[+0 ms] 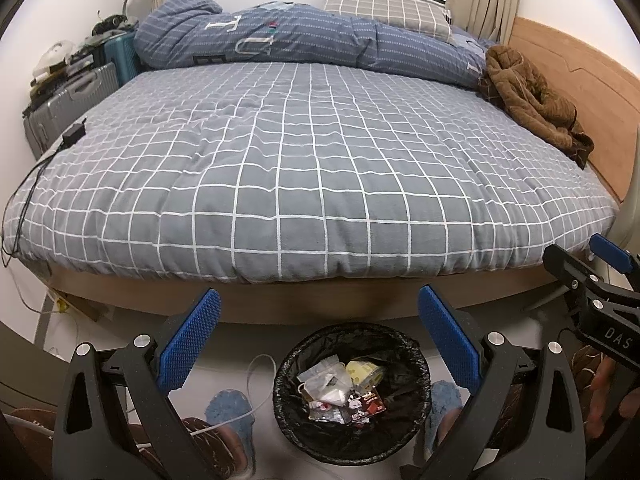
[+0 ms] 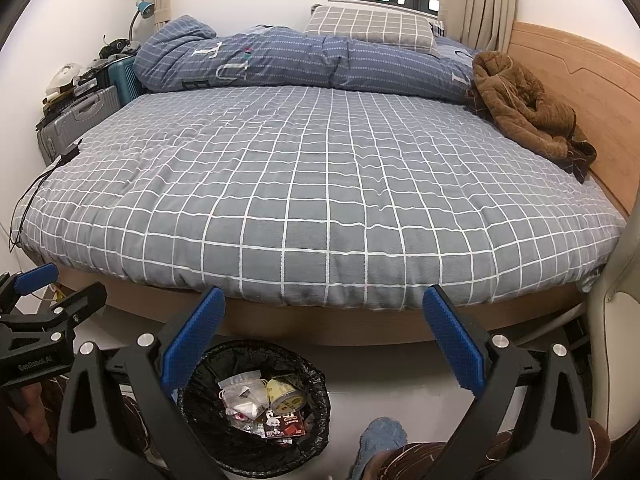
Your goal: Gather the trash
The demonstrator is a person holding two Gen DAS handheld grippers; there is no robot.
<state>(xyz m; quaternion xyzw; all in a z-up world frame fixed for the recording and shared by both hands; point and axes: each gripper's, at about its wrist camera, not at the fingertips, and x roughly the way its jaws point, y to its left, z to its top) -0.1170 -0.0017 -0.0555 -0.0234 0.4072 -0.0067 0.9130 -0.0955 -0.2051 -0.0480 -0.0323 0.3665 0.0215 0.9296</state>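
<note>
A black-lined trash bin (image 1: 408, 404) stands on the floor in front of the bed; it also shows in the right wrist view (image 2: 316, 432). Several pieces of trash (image 1: 340, 388) lie in it: clear plastic bags, a yellow cup, small printed wrappers (image 2: 280, 426). My left gripper (image 1: 320, 340) is open and empty, held above the bin. My right gripper (image 2: 324, 340) is open and empty, above and right of the bin. Each gripper shows at the edge of the other's view: the right one (image 1: 592, 276), the left one (image 2: 56, 292).
A bed with a grey checked cover (image 1: 304, 168) fills the view. A rolled blue duvet (image 1: 280, 40), a pillow (image 1: 388, 8) and a brown garment (image 1: 528, 100) lie on it. Suitcases (image 1: 76, 96) stand at the left. A black charger (image 1: 74, 134) with cable lies on the bed's left edge. Blue slippers (image 1: 232, 408) flank the bin.
</note>
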